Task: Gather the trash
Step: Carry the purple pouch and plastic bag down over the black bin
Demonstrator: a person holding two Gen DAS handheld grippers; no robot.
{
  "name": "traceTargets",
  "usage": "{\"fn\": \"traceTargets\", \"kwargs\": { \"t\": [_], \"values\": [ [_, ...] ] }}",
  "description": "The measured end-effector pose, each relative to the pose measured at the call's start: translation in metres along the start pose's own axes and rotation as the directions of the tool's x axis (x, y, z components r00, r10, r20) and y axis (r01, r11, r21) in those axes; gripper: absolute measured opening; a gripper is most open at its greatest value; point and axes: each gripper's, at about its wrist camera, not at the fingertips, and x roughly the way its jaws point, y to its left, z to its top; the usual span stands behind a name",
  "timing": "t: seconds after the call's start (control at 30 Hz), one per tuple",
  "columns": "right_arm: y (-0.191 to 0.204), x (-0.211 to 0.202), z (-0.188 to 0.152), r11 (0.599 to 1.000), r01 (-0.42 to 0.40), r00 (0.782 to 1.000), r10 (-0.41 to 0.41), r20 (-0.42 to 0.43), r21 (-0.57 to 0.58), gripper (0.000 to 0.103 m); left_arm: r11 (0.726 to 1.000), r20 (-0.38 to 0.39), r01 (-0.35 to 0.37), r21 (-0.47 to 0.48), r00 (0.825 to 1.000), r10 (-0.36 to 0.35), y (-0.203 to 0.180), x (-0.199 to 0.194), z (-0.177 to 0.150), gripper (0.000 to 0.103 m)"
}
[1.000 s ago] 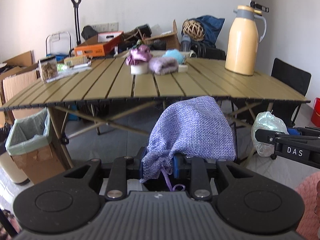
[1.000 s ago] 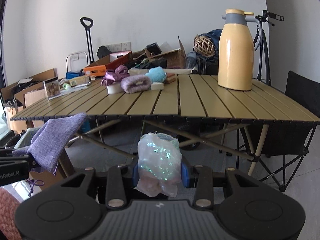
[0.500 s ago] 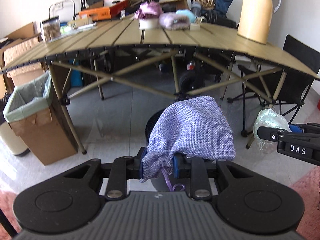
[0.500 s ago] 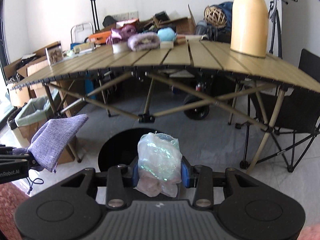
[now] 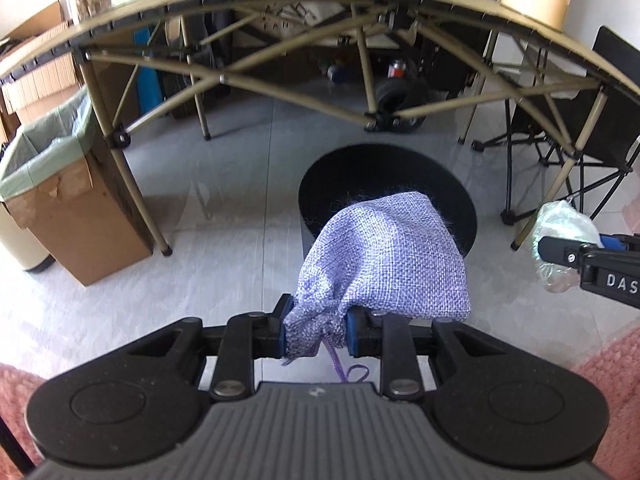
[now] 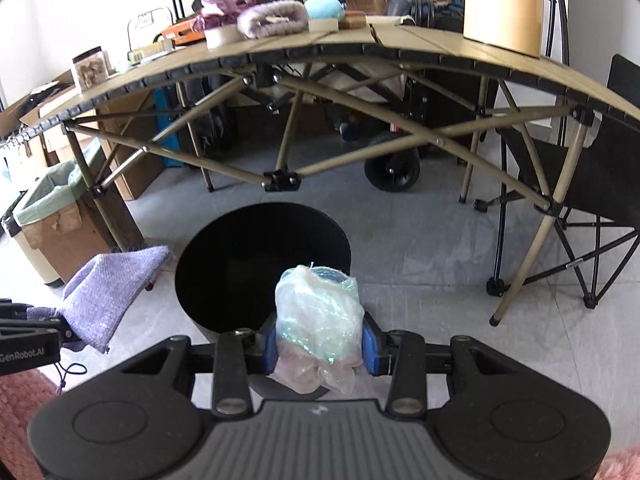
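Purple woven pouch point(image 5: 384, 256) is clenched in the left tool point(image 5: 316, 330), crumpled plastic bag point(image 6: 318, 320) in the right tool point(image 6: 320, 346); both hang over the black bin point(image 6: 240, 276), ready for dropping.

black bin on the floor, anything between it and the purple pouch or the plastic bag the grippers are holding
Nothing visible does. The black bin stands open-topped, with no lid. The purple pouch in the left gripper and the plastic bag in the right gripper both hang near its rim.
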Motion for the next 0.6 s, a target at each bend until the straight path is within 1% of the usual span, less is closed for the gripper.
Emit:
{"fn": "traceTargets", "kwargs": {
  "t": [0.4,0.6],
  "values": [
    [-0.001,0.028,0.003,1.000,0.005,0.998,-0.005,-0.061,-0.002,0.038,0.999,-0.069,-0.015,-0.031,0.998,0.013,0.011,0.027,0.005,0.026],
    [0.005,0.042,0.010,1.000,0.001,0.996,-0.002,-0.085,-0.012,0.038,0.997,-0.101,-0.034,-0.068,0.994,0.027,0.023,0.041,0.008,0.026]
  ]
}}
